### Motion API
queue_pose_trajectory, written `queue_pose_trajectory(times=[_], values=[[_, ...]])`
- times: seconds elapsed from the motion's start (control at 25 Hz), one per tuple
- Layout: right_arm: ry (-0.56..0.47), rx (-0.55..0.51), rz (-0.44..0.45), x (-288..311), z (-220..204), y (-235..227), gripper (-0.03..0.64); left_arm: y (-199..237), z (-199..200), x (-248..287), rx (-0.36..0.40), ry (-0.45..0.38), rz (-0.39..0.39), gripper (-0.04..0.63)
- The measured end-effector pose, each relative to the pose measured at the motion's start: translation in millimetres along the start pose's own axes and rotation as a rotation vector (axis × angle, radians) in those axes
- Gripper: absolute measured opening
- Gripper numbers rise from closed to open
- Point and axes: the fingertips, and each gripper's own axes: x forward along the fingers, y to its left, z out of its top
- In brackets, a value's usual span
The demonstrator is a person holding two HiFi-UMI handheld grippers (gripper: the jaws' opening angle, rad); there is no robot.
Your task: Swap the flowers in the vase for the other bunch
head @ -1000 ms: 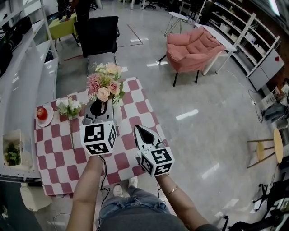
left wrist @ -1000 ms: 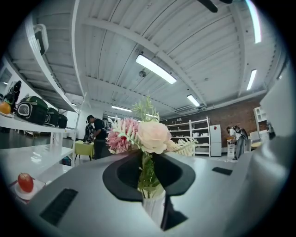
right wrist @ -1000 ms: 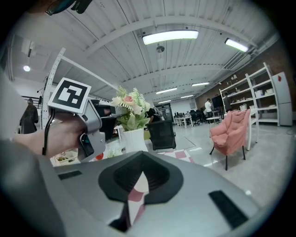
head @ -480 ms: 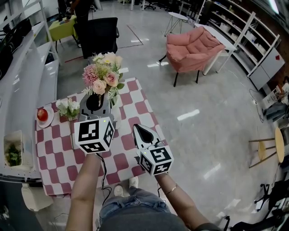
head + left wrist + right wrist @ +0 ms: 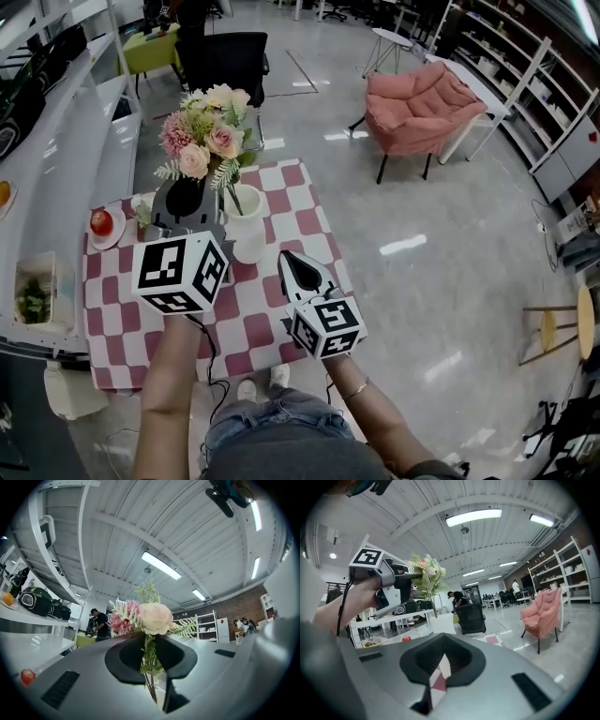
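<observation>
The left gripper (image 5: 187, 197) has its fingers nearly closed on the flowers (image 5: 208, 131), holding them at upper left over the vase (image 5: 247, 230) on the desk (image 5: 281, 192), likely to free it for the other bunch. The right gripper (image 5: 292, 266) waits with its fingers together, empty.

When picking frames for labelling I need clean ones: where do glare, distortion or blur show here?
Head view: fisheye bending toward the edges, white glare streaks on the glossy floor, bouquet sharp. Left gripper view: dark round vignette, ceiling light glaring white, bouquet crisp. Right gripper view: same vignette, bright ceiling strip washed out.
</observation>
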Motion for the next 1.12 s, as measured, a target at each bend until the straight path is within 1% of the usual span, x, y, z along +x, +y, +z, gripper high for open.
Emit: queue_pose_trajectory(times=[0.16,0.32,0.52,0.64,0.76,0.88,1.0,1.12], values=[[-0.004,-0.004,0.030,4.4,1.8,10.7,0.009,10.8,22.0,-13.2,-0.015,-0.049,0.020,0.064],[-0.011,-0.006,0.056,10.3,4.5,21.6,0.009,24.5,49.5,-30.5,-0.022,-0.119,0.048,0.063],[-0.024,-0.016,0.098,13.8,10.2,41.8,0.009,43.4,92.4,-66.3,-0.033,-0.225,0.087,0.061],[-0.030,-0.021,0.117,16.8,12.1,56.3,0.009,60.6,110.8,-88.8,-0.028,-0.251,0.110,0.061],[-0.027,-0.022,0.145,22.3,10.5,73.6,0.009,84.9,115.5,-110.5,-0.015,-0.233,0.149,0.061],[-0.012,-0.023,0.178,27.6,2.2,96.1,0.009,114.3,107.3,-135.9,0.007,-0.189,0.206,0.061],[0.006,-0.023,0.207,34.0,-3.5,111.5,0.009,138.1,90.4,-150.7,0.035,-0.122,0.251,0.061],[0.031,-0.024,0.239,39.5,-10.6,125.7,0.009,157.1,65.9,-164.3,0.051,-0.035,0.298,0.060]])
